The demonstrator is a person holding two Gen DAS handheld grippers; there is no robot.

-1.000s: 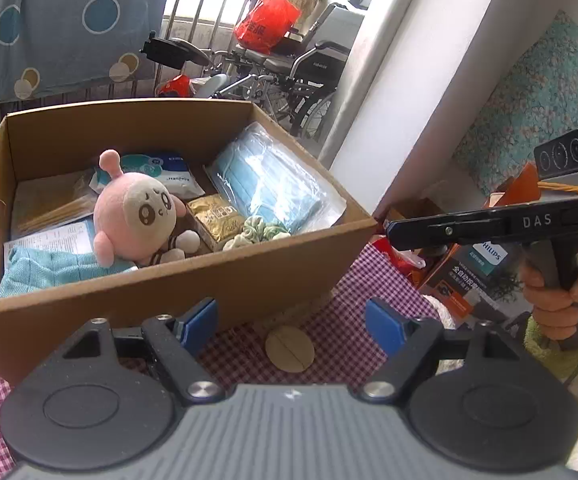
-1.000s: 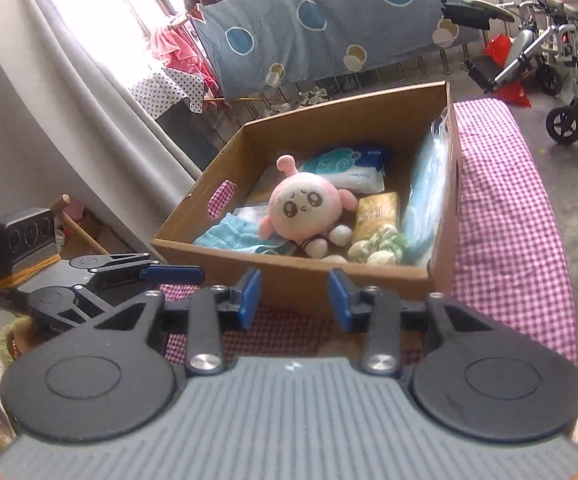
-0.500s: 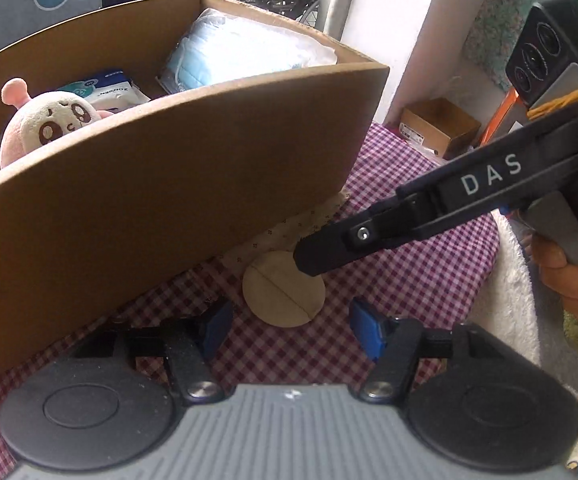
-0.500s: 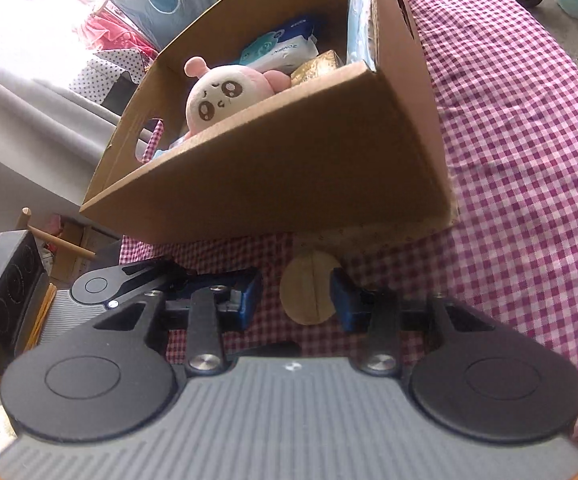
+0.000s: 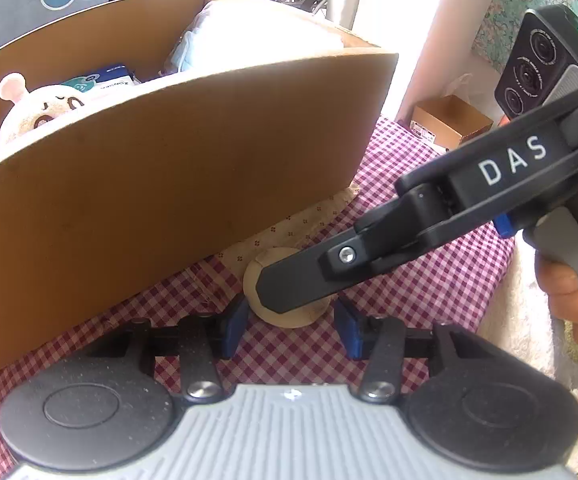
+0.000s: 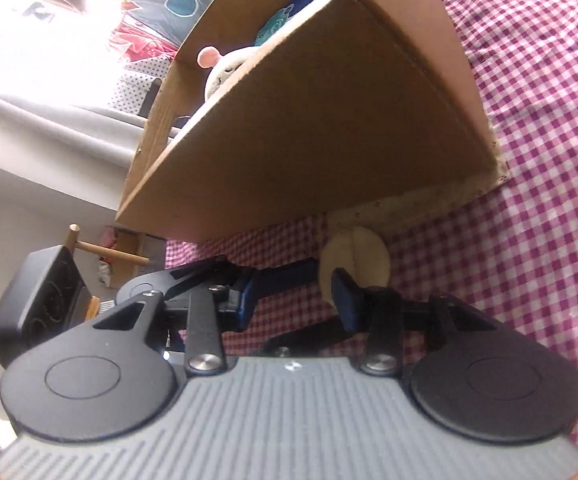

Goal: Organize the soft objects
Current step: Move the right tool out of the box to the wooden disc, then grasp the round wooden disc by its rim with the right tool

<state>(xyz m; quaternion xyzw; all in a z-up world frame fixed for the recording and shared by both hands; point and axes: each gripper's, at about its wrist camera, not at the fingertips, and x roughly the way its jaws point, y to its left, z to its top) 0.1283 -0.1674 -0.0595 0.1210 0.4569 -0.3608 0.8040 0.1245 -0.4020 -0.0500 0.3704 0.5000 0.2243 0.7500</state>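
Left claw (image 5: pixel 289 330): spread wide and low over the checked cloth, one blue pad on each side of the round pad, grasping nothing.
Left claw fingers (image 5: pixel 233 326): blue-tipped, the left one just beside the near edge of the round pad; whether it touches cannot be told.
Right claw (image 6: pixel 295 300): parted, also gripping nothing; in the left wrist view its black finger (image 5: pixel 301 284) lies across the top of the round pad, reaching in from the right.
Round pad (image 5: pixel 293 316): a small beige fabric disc with a seam down its middle, lying flat on the cloth just in front of the box; the right wrist view shows it (image 6: pixel 363 258) partly behind that claw's right fingertip.
Spotted cloth strip (image 5: pixel 289 228): cream with small dots, poking out from under the front wall of the box, touching the far side of the round pad.
Cardboard box (image 5: pixel 169 176): open-topped, standing on the cloth and filling most of both views.
Plush toy (image 5: pixel 45 108): pale pink, inside the box at the left, only its head and one ear showing above the rim.
Face mask pack (image 5: pixel 257 36): inside the box at the right, leaning on the side wall, washed out by light.
Checked cloth (image 6: pixel 549 128): magenta and white gingham covering the surface under everything.
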